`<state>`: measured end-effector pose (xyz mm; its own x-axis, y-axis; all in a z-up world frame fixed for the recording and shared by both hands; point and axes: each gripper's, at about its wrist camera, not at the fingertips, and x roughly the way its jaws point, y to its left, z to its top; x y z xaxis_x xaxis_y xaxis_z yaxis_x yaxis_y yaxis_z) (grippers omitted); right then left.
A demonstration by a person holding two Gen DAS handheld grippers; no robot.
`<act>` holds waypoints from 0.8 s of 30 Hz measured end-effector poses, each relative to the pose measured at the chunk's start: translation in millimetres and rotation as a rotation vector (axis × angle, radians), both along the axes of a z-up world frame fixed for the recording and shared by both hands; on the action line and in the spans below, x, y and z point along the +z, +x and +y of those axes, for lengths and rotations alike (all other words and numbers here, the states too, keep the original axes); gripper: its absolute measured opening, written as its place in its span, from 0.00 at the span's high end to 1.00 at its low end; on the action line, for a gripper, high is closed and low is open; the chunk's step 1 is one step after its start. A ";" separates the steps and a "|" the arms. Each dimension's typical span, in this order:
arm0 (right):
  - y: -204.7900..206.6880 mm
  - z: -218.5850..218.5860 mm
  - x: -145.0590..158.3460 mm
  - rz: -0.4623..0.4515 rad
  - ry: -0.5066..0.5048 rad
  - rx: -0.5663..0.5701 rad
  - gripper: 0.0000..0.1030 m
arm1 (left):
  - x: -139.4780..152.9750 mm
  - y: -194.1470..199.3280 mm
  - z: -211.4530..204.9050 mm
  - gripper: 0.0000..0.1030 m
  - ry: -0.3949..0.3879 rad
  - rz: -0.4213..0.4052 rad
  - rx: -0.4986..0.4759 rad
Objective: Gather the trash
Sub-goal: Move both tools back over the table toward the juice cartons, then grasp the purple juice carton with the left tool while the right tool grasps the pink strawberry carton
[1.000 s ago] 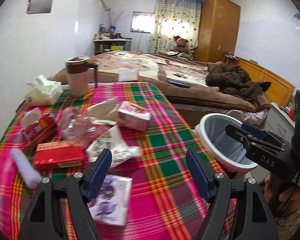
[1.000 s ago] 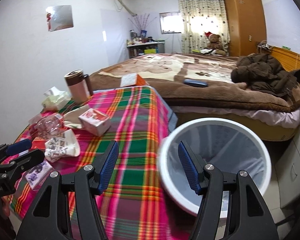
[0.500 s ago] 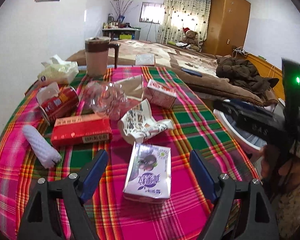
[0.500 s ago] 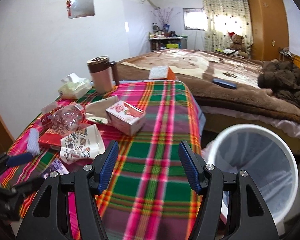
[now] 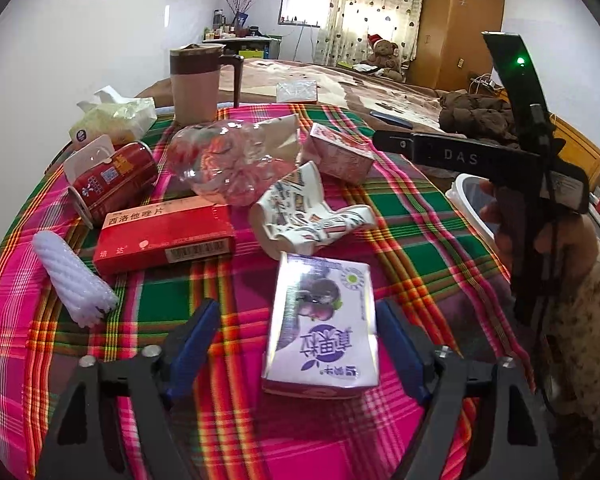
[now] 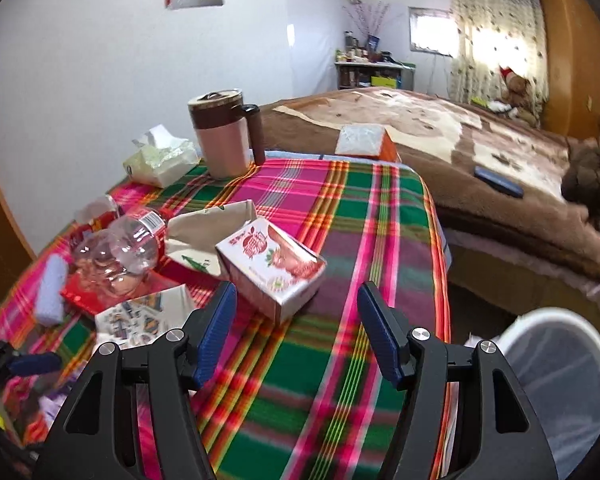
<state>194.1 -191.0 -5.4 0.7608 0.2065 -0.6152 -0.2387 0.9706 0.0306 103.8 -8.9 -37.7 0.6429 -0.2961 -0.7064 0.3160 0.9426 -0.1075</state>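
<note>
Ahead of both tongs and beyond the far edge of the surface (image 6: 380,216): a wide bed (image 6: 500,168) under a brown blanket. The surface itself, in bright plaid cloth, stretching away under both tongs and carrying the scattered trash. Off to the right of the right tongs (image 6: 296,334), below the surface's edge: the white bin (image 6: 560,364), open-mouthed, empty as far as can be seen.

Beyond the left tongs (image 5: 296,354), at the far side: a brown-lidded mug (image 5: 198,80) and a tissue pack (image 5: 116,120), probably not trash. Nearer: a crushed clear bottle (image 5: 228,164), a red can (image 5: 116,178) on its side, a flat red box (image 5: 164,236), a crumpled printed wrapper (image 5: 304,216), a white ridged roll (image 5: 74,280) off to the left.

Directly between the fingers of the left tongs: the purple drink carton (image 5: 322,328), lying flat, long axis running away along the line of the fingers, so the two long sides face the pads. Left jaws closing, the carton between them; right pad just beside the carton's edge, left pad well clear of it, no squeeze yet.

Just ahead of the right tongs, a little left of centre: the strawberry carton (image 6: 272,272), set askew to the fingers. Right jaws apart, nothing between them.

Left hand plainly nearer its piece; likely next, a close on the purple carton's long sides.
</note>
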 end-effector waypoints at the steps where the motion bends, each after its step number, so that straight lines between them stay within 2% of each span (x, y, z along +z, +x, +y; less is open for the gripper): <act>1: 3.6 1.9 -0.5 0.003 -0.005 0.020 0.38 | -0.6 1.8 3.1 0.27 0.000 0.002 0.011; 4: 16.8 3.6 -1.1 0.008 0.004 0.050 0.37 | -3.6 7.4 10.8 0.32 0.003 0.012 0.042; 9: 35.5 2.6 -3.0 0.040 0.081 0.104 0.37 | -7.8 13.4 20.0 0.33 -0.004 0.031 0.081; 17: 61.2 10.4 -9.7 0.103 0.066 0.173 0.37 | -12.4 19.0 23.4 0.33 -0.012 0.049 0.087; 21: 60.5 9.2 -11.4 0.133 0.102 0.207 0.37 | -12.8 20.1 25.6 0.33 -0.016 0.056 0.097; 24: 50.0 11.1 -12.9 0.138 0.090 0.238 0.37 | -11.9 20.5 28.3 0.33 -0.018 0.053 0.106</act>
